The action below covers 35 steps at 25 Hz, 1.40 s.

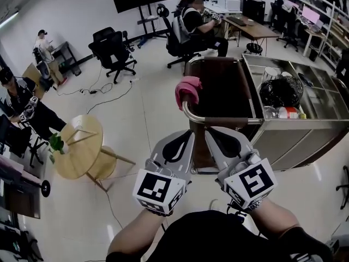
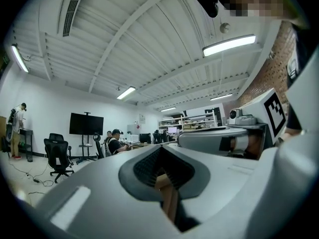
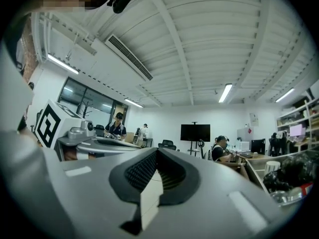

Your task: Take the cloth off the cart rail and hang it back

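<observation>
A pink cloth point(image 1: 187, 87) hangs bunched over the left corner of the cart rail point(image 1: 218, 121), a curved metal bar at the near end of the cart point(image 1: 308, 131). Both grippers are side by side, just short of the rail and below the cloth in the head view. My left gripper point(image 1: 188, 133) is shut with nothing in it, its tips point(image 2: 162, 147) meeting in the left gripper view. The right gripper point(image 1: 210, 130) is also shut and empty, its tips point(image 3: 157, 150) pressed together. Neither touches the cloth.
The cart has a brown top and steel bins holding a black bag point(image 1: 281, 91) and a bottle. A round wooden table point(image 1: 79, 146) stands at the left. People sit at the left point(image 1: 22, 108) and at desks behind point(image 1: 199, 23), among office chairs point(image 1: 112, 51).
</observation>
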{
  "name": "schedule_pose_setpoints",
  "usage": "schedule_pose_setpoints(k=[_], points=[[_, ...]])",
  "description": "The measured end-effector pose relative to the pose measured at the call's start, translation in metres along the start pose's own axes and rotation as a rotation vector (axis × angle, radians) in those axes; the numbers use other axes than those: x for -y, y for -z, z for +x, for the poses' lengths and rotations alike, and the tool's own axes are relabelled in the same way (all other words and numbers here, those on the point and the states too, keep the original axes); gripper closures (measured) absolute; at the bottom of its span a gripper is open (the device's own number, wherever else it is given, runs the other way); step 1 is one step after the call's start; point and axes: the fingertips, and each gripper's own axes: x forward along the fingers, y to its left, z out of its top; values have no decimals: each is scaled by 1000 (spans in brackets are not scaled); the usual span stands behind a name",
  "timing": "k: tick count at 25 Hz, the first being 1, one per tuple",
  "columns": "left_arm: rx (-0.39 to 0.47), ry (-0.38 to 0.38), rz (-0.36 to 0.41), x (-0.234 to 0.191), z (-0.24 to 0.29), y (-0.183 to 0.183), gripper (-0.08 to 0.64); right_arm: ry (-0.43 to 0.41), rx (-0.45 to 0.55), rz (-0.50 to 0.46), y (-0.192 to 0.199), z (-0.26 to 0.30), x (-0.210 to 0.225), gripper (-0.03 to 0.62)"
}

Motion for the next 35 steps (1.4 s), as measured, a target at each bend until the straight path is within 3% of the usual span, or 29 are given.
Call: schedule_pose_setpoints(k=[7,13,35], points=[[44,59,-23,6,-47,-26,560,57,-30,-20,-20,-8,-50,592],[53,76,-34,16,-61,-33,560,70,-44,-23,-25,-20,-63,592],[39,32,-37,44,-37,-27,560,35,-48,-29,-21,-45,-36,592]])
